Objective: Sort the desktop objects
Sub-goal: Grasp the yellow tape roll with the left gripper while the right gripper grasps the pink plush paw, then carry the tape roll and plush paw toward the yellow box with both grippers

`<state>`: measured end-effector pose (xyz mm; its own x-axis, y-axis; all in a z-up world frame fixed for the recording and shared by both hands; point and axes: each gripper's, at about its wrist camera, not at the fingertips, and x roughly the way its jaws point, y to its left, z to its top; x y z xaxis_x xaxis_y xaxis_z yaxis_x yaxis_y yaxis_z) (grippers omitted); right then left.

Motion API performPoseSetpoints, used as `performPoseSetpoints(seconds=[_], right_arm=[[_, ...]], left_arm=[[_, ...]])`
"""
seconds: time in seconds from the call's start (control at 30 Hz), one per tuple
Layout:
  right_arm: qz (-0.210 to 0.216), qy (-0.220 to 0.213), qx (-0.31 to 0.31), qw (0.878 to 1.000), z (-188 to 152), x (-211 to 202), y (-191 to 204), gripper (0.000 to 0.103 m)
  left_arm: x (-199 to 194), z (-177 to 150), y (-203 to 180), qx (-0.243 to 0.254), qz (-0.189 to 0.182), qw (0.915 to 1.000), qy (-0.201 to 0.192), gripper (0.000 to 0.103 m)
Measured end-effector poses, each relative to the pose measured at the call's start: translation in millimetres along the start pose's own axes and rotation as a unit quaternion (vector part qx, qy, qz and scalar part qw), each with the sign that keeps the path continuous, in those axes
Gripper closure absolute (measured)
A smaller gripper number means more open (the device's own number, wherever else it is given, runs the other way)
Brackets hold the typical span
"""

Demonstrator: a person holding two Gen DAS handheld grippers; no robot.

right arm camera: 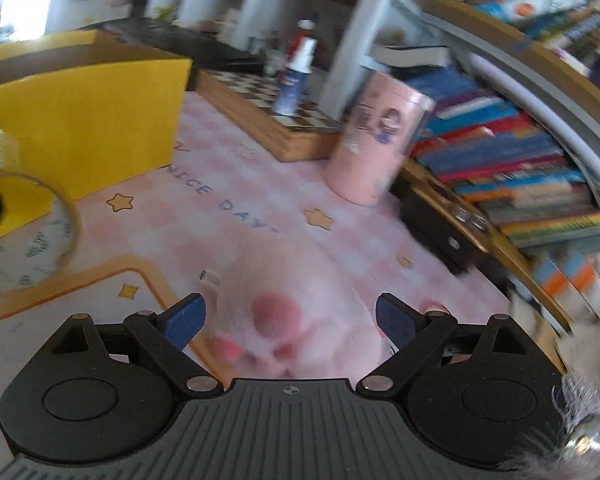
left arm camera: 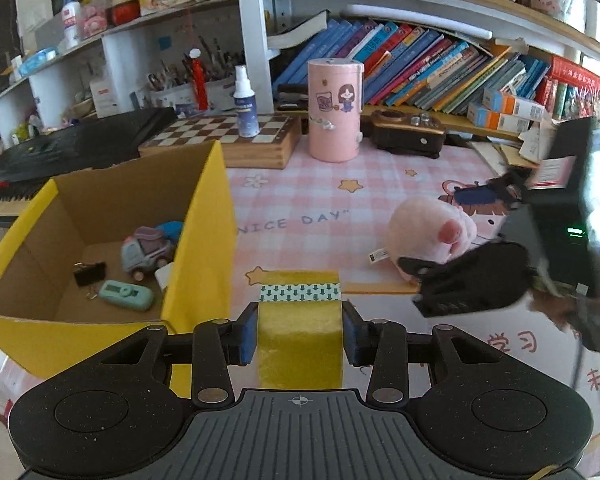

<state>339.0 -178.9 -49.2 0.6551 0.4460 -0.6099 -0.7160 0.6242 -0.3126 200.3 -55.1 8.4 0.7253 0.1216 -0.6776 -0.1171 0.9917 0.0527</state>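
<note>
My left gripper (left arm camera: pixel 300 334) is shut on a roll of yellowish tape (left arm camera: pixel 300 328), held just right of the yellow cardboard box (left arm camera: pixel 204 216). The tape roll also shows in the right wrist view (right arm camera: pixel 32 232) at the far left. The box holds a toy truck (left arm camera: pixel 148 252), a teal gadget (left arm camera: pixel 126 294) and a black binder clip (left arm camera: pixel 89 273). A pink plush paw (left arm camera: pixel 432 232) lies on the pink mat. My right gripper (right arm camera: pixel 290 320) is open, its jaws either side of the plush (right arm camera: pixel 284 320), which is blurred. The right gripper also shows in the left wrist view (left arm camera: pixel 460 280).
A pink cylinder tin (left arm camera: pixel 334 108) stands behind, beside a chessboard box (left arm camera: pixel 228 136) with a spray bottle (left arm camera: pixel 246 100) on it. A dark brown box (left arm camera: pixel 408 132) and rows of books (left arm camera: pixel 440 72) line the back. A black keyboard (left arm camera: pixel 60 148) lies behind the yellow box.
</note>
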Motion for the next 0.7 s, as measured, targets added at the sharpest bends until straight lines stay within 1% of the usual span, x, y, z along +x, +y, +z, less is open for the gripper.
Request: performPoseSetpoints(seconds=[0.1, 0.17, 0.23, 0.33, 0.37, 0.4, 0.47, 0.6, 0.7], right_arm=[[0.001, 0.02, 0.003, 1.0, -1, 19, -6, 0.013], [0.005, 0.013, 0.012, 1.0, -3, 22, -9, 0.014], [0.001, 0.01, 0.017, 1.0, -4, 22, -7, 0.017], [-0.006, 0.007, 0.025, 1.0, -4, 19, -3, 0.025], [-0.008, 0.006, 0.024, 1.0, -3, 20, -1, 0.03], [-0.011, 0.003, 0.025, 1.0, -2, 16, 0, 0.034], [-0.012, -0.007, 0.045, 0.999, -1, 6, -1, 0.036], [-0.033, -0.038, 0.084, 0.995, 2, -26, -3, 0.036], [-0.036, -0.04, 0.125, 0.991, 1, -51, -4, 0.034]], left_arm=[[-7, -1, 2, -0.002, 0.001, 1.0, -0.007, 0.063], [-11, -2, 1, 0.004, 0.004, 0.9999, -0.011, 0.063], [-15, -4, 1, 0.007, 0.004, 0.9999, -0.013, 0.063], [-17, -5, 2, 0.005, 0.001, 0.9999, -0.012, 0.063], [-18, -6, 2, 0.004, 0.0, 0.9999, -0.013, 0.063], [-18, -6, 2, 0.004, 0.0, 0.9999, -0.014, 0.063], [-20, -7, 2, 0.004, -0.002, 0.9998, -0.017, 0.063], [-23, -8, 1, 0.002, -0.009, 0.9997, -0.022, 0.063], [-26, -9, -1, 0.003, -0.019, 0.9994, -0.029, 0.063]])
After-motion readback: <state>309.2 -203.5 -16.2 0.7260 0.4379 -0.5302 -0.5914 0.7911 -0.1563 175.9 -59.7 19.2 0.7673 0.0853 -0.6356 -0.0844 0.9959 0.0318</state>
